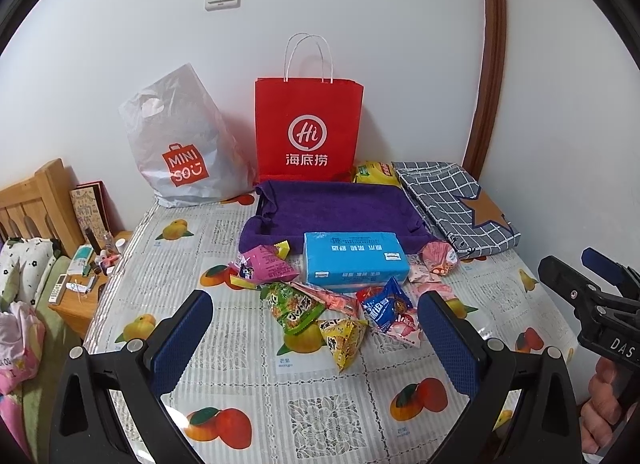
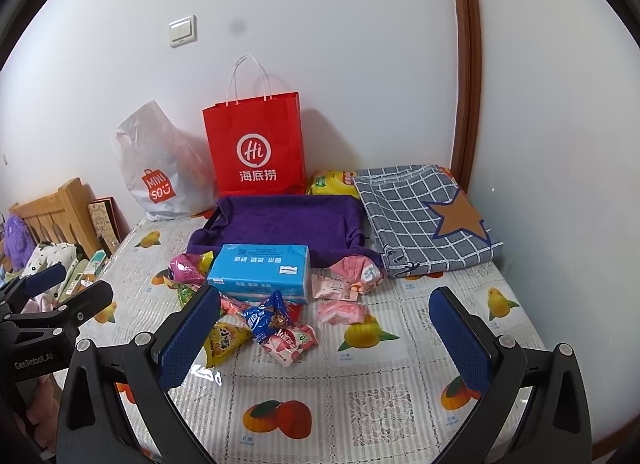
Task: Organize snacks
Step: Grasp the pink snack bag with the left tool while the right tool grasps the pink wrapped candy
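Note:
Several snack packets lie in a loose pile on the fruit-print tablecloth [image 1: 248,396]: a green packet [image 1: 294,306], a yellow triangular packet [image 1: 344,340], a blue packet [image 1: 386,306] and pink packets [image 1: 270,264]. A blue tissue pack [image 1: 354,262] lies behind them, in front of a tray lined with purple cloth [image 1: 336,208]. My left gripper [image 1: 316,336] is open and empty, hovering just before the pile. My right gripper [image 2: 324,332] is open and empty, over the pile's right side, near a pink packet [image 2: 342,312].
A red paper bag [image 1: 308,128] and a white Miniso plastic bag [image 1: 180,144] stand against the wall. A folded checked cloth [image 1: 456,204] lies at the right, a yellow packet [image 1: 374,173] behind the tray. A bedside table [image 1: 90,272] with small items stands at the left.

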`<state>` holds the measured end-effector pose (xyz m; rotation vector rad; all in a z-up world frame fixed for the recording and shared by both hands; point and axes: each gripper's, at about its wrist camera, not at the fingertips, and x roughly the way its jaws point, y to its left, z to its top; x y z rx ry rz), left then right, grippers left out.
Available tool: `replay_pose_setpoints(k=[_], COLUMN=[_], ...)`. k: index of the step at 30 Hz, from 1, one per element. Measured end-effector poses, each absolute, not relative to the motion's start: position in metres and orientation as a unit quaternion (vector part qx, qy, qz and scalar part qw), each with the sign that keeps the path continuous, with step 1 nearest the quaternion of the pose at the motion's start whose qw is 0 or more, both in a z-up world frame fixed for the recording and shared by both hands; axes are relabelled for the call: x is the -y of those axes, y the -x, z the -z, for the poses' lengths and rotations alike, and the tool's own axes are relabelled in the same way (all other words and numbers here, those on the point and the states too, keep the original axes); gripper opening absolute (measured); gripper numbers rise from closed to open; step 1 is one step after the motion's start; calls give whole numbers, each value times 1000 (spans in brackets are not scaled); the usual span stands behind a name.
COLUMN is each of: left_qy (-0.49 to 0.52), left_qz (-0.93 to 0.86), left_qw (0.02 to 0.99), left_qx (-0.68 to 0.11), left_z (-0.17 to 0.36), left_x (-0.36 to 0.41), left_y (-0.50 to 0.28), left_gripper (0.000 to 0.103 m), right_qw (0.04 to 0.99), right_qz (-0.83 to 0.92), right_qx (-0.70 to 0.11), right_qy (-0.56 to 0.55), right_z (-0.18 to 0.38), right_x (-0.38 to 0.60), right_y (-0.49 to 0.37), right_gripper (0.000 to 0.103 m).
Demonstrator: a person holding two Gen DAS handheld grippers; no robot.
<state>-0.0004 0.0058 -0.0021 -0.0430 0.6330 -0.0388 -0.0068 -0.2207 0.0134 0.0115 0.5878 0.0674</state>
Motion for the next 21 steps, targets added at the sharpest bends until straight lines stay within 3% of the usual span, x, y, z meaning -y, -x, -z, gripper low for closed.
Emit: replay_pose_setpoints(k=[21], left_qy=[13], left_qz=[8], left_qw=[933], left_qx=[-360], left_z=[51], left_x=[-27], left_y=[-57], left_gripper=[103], right_qw=[944], right_qz=[-5], right_qx=[-331], right_qy=[-4], right_z=[45], right_x=[235], right_y=[-53], right_gripper=[103])
